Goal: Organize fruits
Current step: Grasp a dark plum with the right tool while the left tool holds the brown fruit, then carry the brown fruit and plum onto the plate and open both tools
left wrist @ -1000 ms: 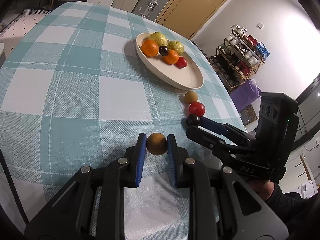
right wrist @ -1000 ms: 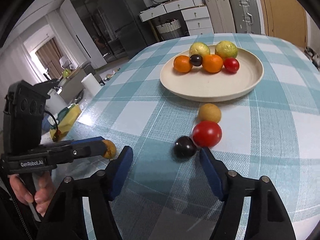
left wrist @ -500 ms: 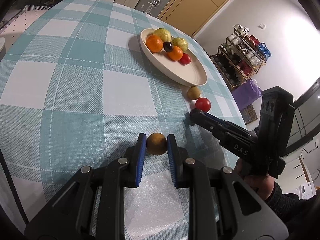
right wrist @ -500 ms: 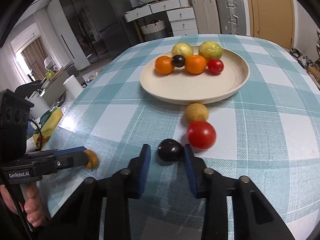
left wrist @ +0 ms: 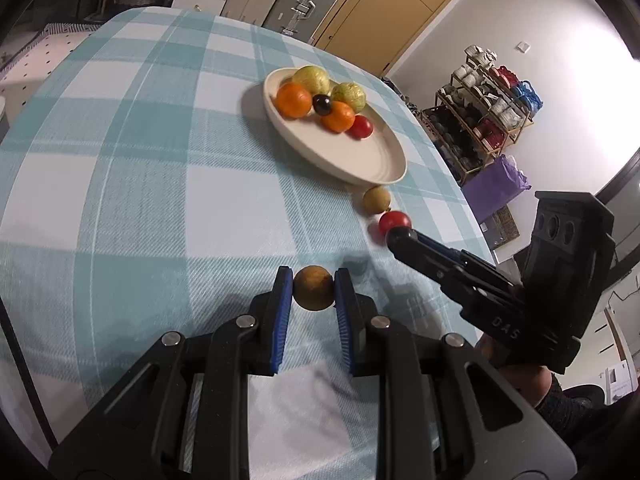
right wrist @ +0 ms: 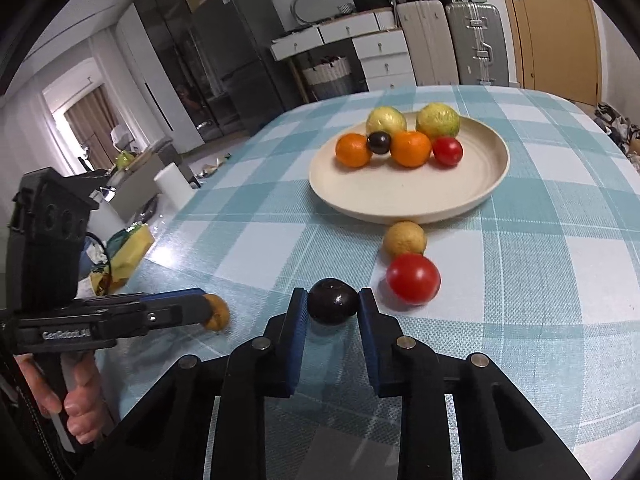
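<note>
My left gripper [left wrist: 314, 292] is shut on a small brown fruit [left wrist: 314, 287] and holds it above the checked tablecloth. My right gripper [right wrist: 333, 305] is shut on a dark plum [right wrist: 333, 301], just off the cloth. A red tomato [right wrist: 413, 278] and a tan round fruit [right wrist: 405, 237] lie on the cloth between the plum and the cream plate [right wrist: 476, 196]. The plate [left wrist: 360, 160] holds two oranges, two yellow-green fruits, a dark plum and a small tomato. The left gripper with its brown fruit also shows in the right wrist view [right wrist: 216, 312].
The table's near edge runs close under both grippers. Beyond the left edge are a paper roll [right wrist: 173, 184] and clutter on a low surface. A shelf rack [left wrist: 480, 120] stands past the right edge, and suitcases and drawers behind the table.
My right gripper closed on the dark plum and lifted it slightly away from the tomato. My left gripper rose and pulled back with the brown fruit still in it.
</note>
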Demonstrator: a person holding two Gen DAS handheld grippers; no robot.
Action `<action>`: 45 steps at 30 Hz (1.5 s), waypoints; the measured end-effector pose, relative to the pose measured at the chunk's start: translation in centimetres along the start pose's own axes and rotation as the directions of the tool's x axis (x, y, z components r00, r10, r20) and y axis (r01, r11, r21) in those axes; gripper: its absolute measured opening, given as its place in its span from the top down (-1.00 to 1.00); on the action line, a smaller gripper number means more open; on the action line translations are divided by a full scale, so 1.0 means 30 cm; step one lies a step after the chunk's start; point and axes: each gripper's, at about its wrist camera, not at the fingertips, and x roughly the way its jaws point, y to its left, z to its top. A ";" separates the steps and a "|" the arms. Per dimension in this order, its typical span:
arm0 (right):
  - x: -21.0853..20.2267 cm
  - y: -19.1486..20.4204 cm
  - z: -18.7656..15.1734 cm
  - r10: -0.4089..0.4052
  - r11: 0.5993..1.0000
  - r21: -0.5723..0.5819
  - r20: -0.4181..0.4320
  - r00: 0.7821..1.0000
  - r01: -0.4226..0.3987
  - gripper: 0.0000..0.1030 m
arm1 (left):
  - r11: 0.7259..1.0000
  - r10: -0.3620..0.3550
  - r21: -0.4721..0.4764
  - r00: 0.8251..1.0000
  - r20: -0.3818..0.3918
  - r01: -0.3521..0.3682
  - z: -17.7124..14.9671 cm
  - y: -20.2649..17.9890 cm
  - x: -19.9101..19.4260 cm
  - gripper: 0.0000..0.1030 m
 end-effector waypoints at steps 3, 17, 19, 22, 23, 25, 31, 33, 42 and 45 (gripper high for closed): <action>-0.013 -0.027 0.018 0.039 0.999 0.013 0.006 0.999 -0.039 0.50 | 1.000 -0.001 0.016 1.000 0.003 0.001 0.045 -0.027 0.019 0.64; -0.056 -0.168 0.166 0.058 0.996 0.063 0.059 0.997 -0.062 0.50 | 1.000 -0.001 0.027 1.000 0.019 0.001 0.282 -0.104 0.126 0.64; -0.046 -0.174 0.193 0.064 0.996 0.059 0.058 0.996 -0.067 0.50 | 1.000 0.003 0.025 1.000 0.021 -0.004 0.316 -0.105 0.141 0.64; -0.018 -0.177 0.231 0.075 0.995 0.057 0.055 0.996 -0.078 0.50 | 1.000 0.010 0.020 1.000 0.025 -0.010 0.370 -0.098 0.163 0.64; -0.006 -0.176 0.241 0.081 0.995 0.056 0.052 0.995 -0.084 0.50 | 1.000 0.011 0.018 1.000 0.024 -0.011 0.388 -0.094 0.172 0.64; 0.021 -0.173 0.265 0.082 0.995 0.049 0.044 0.996 -0.085 0.50 | 1.000 0.015 0.013 1.000 0.024 -0.016 0.413 -0.083 0.186 0.64; 0.096 -0.170 0.314 0.090 0.995 0.032 0.014 0.996 -0.090 0.50 | 1.000 0.016 -0.006 1.000 0.011 -0.016 0.470 -0.045 0.238 0.64; 0.121 -0.171 0.325 0.092 0.995 0.030 0.001 0.996 -0.092 0.50 | 1.000 0.018 -0.010 1.000 0.008 -0.018 0.479 -0.035 0.251 0.64; 0.220 -0.174 0.363 0.095 0.995 0.022 -0.046 0.994 -0.094 0.50 | 0.999 0.014 -0.032 1.000 -0.003 -0.014 0.511 0.009 0.307 0.64; 0.245 -0.174 0.365 0.094 0.995 0.024 -0.059 0.994 -0.092 0.50 | 0.999 0.012 -0.039 1.000 -0.007 -0.012 0.512 0.015 0.321 0.64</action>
